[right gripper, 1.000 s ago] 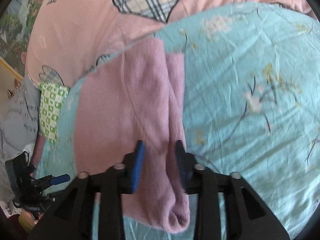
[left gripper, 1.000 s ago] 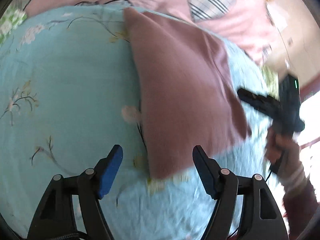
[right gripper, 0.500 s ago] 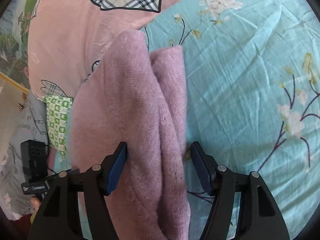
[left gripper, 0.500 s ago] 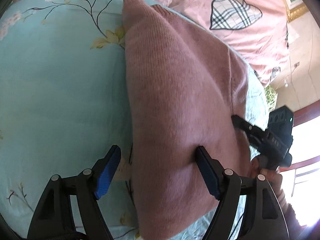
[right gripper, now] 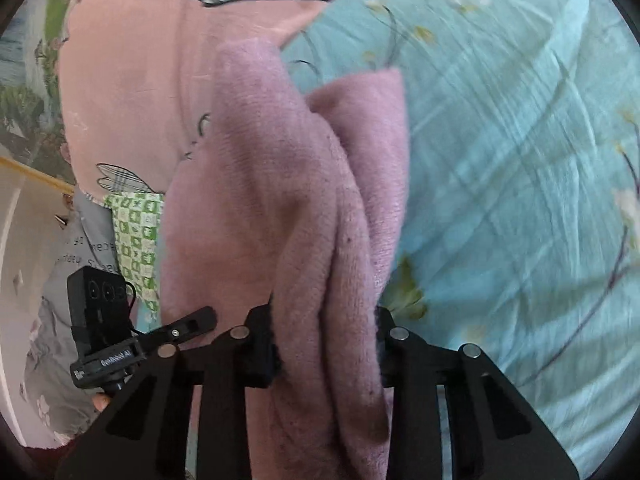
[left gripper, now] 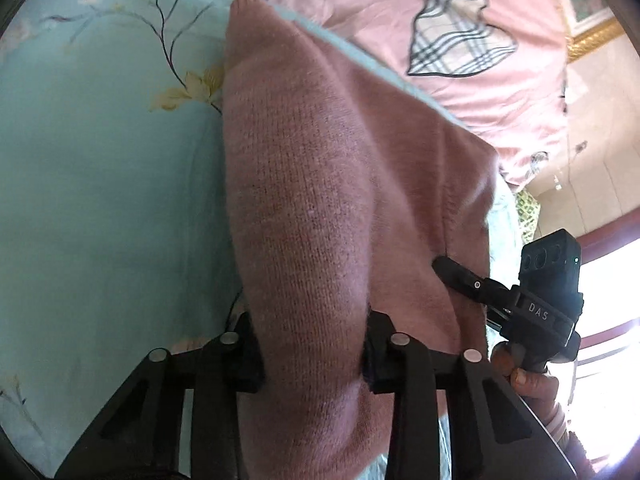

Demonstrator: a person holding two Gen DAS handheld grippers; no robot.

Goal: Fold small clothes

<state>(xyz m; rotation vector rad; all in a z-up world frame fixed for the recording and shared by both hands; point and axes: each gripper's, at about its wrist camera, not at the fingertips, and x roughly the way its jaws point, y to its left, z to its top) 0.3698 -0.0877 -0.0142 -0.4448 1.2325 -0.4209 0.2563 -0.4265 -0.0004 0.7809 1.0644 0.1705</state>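
A folded pink knit garment (left gripper: 320, 184) lies on the light blue floral sheet (left gripper: 100, 200). My left gripper (left gripper: 312, 356) is shut on its near left edge, the knit bunched between the fingers. My right gripper (right gripper: 324, 340) is shut on the near right edge of the same pink garment (right gripper: 280, 184), where several folded layers bulge between the fingers. Each gripper shows in the other's view: the right gripper (left gripper: 444, 266) reaches into the garment's right side in the left wrist view, and the left gripper (right gripper: 200, 316) sits at lower left in the right wrist view.
A pink quilt (left gripper: 360, 12) with plaid heart patches lies beyond the blue sheet (right gripper: 520, 160). A green checked cloth (right gripper: 136, 232) and grey fabric (right gripper: 72, 248) lie at the bed's side. A bright window (left gripper: 608, 280) is at right.
Both grippers moved forward onto the garment's near edge and closed on it, from open to shut. The knit now bunches up between both pairs of fingers.
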